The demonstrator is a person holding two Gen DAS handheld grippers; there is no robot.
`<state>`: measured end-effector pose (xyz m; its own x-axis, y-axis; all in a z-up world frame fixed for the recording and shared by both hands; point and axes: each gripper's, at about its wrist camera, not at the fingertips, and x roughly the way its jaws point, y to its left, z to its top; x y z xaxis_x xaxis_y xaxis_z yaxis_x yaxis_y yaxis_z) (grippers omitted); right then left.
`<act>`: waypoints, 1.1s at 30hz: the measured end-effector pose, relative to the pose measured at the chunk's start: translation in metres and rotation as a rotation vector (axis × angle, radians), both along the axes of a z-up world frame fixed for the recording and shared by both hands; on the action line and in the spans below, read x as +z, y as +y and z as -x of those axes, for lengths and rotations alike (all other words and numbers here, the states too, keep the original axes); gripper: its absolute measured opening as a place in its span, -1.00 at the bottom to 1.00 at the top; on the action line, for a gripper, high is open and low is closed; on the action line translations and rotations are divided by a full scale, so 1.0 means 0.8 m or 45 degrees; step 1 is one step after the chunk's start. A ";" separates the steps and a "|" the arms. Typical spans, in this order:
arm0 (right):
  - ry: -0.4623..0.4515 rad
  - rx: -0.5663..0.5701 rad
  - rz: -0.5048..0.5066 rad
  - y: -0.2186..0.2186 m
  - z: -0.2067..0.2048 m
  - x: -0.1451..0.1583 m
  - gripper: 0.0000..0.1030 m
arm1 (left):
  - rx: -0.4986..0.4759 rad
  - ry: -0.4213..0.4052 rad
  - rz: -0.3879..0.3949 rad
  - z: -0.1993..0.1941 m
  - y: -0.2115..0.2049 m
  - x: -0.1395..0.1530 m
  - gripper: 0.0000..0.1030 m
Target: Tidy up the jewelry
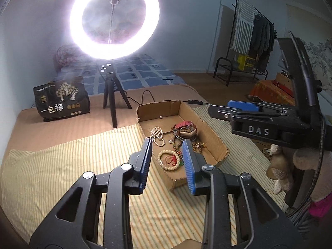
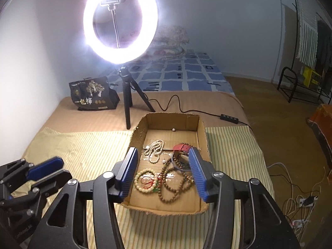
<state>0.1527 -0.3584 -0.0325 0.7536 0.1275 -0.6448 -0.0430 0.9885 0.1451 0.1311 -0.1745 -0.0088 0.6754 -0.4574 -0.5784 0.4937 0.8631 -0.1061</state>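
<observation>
Sorting step: jewelry lies gathered in an open cardboard box point(image 2: 204, 143) on a striped cloth point(image 2: 83, 145) over a bed; neither gripper holds anything, so I judge this a pause between picks.
Left gripper point(image 1: 167, 151): tilted down above the box's near left corner, blue jaws a little apart and empty.
Right gripper point(image 2: 162, 166): tilted down over the box's near edge, jaws wider apart, empty, framing the beads below.
Jewelry, far end: one loose pearl point(image 2: 173, 129) by the far wall.
Jewelry, middle: a cream pearl strand point(image 2: 154, 150) lies left; a red strap point(image 2: 182, 147) lies right, over dark bangles.
Jewelry, near end: a pale bead bracelet point(image 2: 145, 181) with red cord, beside a long brown bead string point(image 2: 173, 186); they seem to overlap.
Next move, my judgement: lower one gripper onto a single piece, likely the pale bracelet, and close on it without snagging its neighbour.
Surroundings: a lit ring light point(image 2: 120, 20) on a tripod stands beyond the box's far left corner.
</observation>
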 end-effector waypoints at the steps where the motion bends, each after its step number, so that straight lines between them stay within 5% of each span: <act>1: -0.004 -0.001 0.001 0.002 0.004 0.001 -0.01 | 0.000 -0.004 -0.005 0.004 0.004 0.002 -0.42; 5: -0.024 0.007 0.020 0.012 0.023 0.004 0.17 | 0.009 -0.024 -0.015 0.021 0.019 0.008 -0.33; 7: -0.035 0.007 0.031 0.016 0.030 0.004 0.26 | 0.016 -0.032 -0.009 0.027 0.027 0.011 -0.05; 11: -0.059 0.010 0.053 0.024 0.047 0.005 0.29 | 0.029 -0.040 -0.013 0.039 0.041 0.015 0.02; 13: -0.071 0.001 0.055 0.025 0.054 0.006 0.39 | 0.034 -0.034 -0.004 0.043 0.046 0.014 0.26; 25: -0.128 -0.037 0.085 0.035 0.081 0.005 0.55 | 0.068 -0.114 -0.059 0.070 0.058 0.017 0.89; 33: -0.110 -0.023 0.131 0.042 0.082 -0.003 0.56 | 0.104 -0.126 -0.122 0.071 0.061 0.013 0.95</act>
<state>0.0873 -0.3245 -0.0347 0.8084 0.0497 -0.5866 -0.0330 0.9987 0.0391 0.0740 -0.1259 0.0012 0.7642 -0.3444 -0.5453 0.4252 0.9048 0.0244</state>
